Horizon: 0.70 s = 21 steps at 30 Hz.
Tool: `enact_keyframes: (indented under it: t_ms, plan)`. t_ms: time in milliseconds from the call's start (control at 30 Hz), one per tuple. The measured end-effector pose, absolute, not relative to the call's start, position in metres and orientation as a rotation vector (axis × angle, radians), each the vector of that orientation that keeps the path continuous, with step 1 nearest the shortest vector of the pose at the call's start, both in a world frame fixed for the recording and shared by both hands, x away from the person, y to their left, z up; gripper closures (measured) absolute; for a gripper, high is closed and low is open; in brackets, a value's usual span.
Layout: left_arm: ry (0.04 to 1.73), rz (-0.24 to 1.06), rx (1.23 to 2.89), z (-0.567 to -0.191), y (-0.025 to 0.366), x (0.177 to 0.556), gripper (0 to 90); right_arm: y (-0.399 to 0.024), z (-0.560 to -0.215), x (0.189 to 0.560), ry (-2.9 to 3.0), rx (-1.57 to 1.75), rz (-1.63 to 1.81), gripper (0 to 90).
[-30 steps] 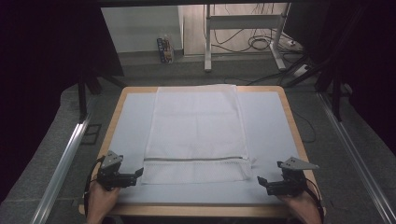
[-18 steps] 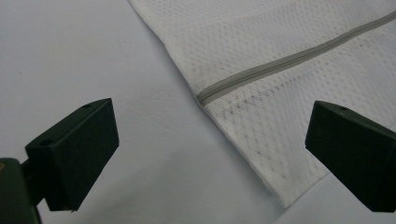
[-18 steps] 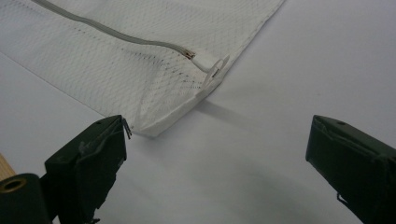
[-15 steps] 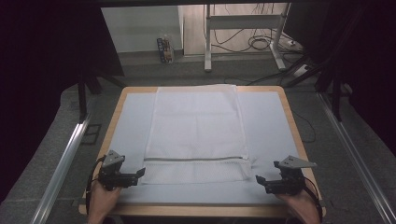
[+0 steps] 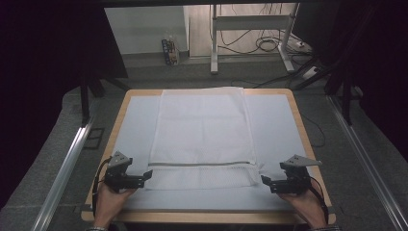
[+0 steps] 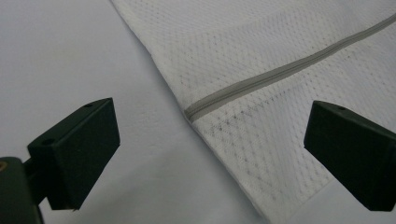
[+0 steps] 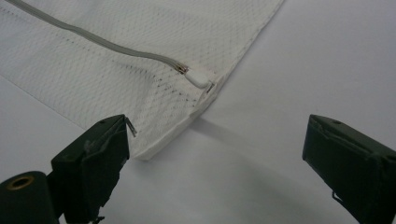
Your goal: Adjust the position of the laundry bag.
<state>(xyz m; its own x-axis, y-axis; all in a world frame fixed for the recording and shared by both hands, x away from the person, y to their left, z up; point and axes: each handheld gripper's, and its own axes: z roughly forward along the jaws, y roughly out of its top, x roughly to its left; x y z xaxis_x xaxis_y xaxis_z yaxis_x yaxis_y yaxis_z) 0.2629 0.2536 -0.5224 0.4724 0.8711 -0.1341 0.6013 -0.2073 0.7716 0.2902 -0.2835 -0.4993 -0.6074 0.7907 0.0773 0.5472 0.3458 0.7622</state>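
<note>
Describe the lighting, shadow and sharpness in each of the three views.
High view: the pale table top is evenly lit while the room around it is nearly black. Left gripper view: the white mesh zippered bag is sharp, the near black jaws soft-edged. Right gripper view: the bag's raised corner casts a soft shadow on the table, and its weave blurs toward the top.

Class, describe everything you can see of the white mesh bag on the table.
The mesh bag is a white rectangle of fine netted fabric, lying flat along the middle of the pale table. A grey zipper runs across it near the person's end, with a white pull at its right-hand end. The corner by the pull lifts slightly and casts a shadow. The left gripper and right gripper stand open at the near corners; neither presses on it.
</note>
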Motion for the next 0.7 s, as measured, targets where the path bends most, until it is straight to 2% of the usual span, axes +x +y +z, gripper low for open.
enact_keyframes:
  t_ms: [67,400,700]
  plan:
    - [1.215,0.423,1.937,-0.523,0.251,0.266,6.3,-0.281,-0.498,0.293,2.314,1.167,1.123,13.2]
    - [1.208,0.449,1.95,-0.523,0.248,0.275,10.0,-0.273,-0.495,0.303,2.303,1.102,1.098,21.1]
    - [1.192,0.48,1.986,-0.525,0.24,0.289,13.3,-0.263,-0.494,0.317,2.297,1.1,1.089,23.2]
